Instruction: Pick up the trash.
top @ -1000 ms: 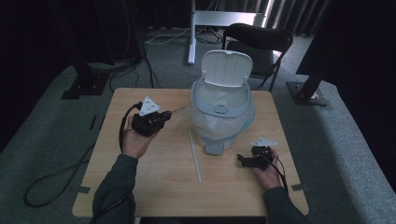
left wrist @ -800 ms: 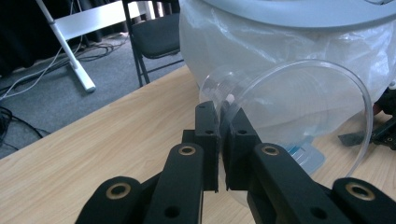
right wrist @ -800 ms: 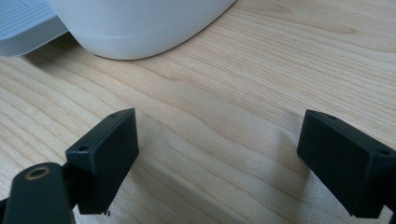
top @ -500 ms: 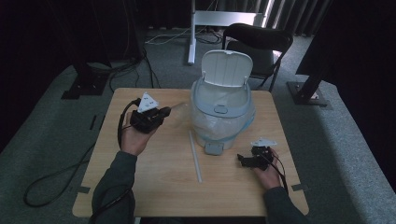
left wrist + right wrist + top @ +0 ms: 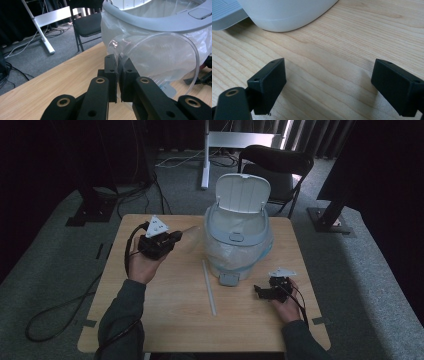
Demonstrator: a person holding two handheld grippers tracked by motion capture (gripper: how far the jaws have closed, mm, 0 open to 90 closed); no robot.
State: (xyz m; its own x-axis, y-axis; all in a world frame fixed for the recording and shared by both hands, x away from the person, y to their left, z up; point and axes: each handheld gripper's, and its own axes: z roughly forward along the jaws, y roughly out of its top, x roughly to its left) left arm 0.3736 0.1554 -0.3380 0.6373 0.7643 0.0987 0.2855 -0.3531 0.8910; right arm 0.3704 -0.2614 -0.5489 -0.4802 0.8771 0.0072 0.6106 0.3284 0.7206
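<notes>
Item: clear plastic cup (image 5: 160, 62), transparent, lying on its side in the air, its open mouth toward the left gripper view's camera. Its rim is pinched between the two black jaws of the left gripper (image 5: 119, 75), which stand together on the thin wall. In the high view the cup (image 5: 189, 236) projects from the left gripper (image 5: 176, 239) toward the bin, above the table's left half and just beside the bin's side.

Bin (image 5: 238, 240): pale blue-grey pedal bin standing on the far middle of the table, its lid (image 5: 245, 192) raised upright at the back, a translucent liner (image 5: 210, 37) folded over its rim. A grey foot pedal (image 5: 230, 279) sticks out at its near base.

Right gripper (image 5: 261, 291): resting low at the table's near right, just beside the pedal, held by the person's right hand (image 5: 285, 305). Its jaws stand wide apart with bare wood between them; the right gripper view shows the bin's white base (image 5: 287, 12) close ahead.

Strip (image 5: 209, 287): long, thin, whitish, lying flat on the wood in front of the bin, between the two hands.

Table (image 5: 165, 320): light wood, square.

Surroundings: black folding chair (image 5: 277, 162) behind the table; white stand (image 5: 235, 140) and cables on grey carpet.
</notes>
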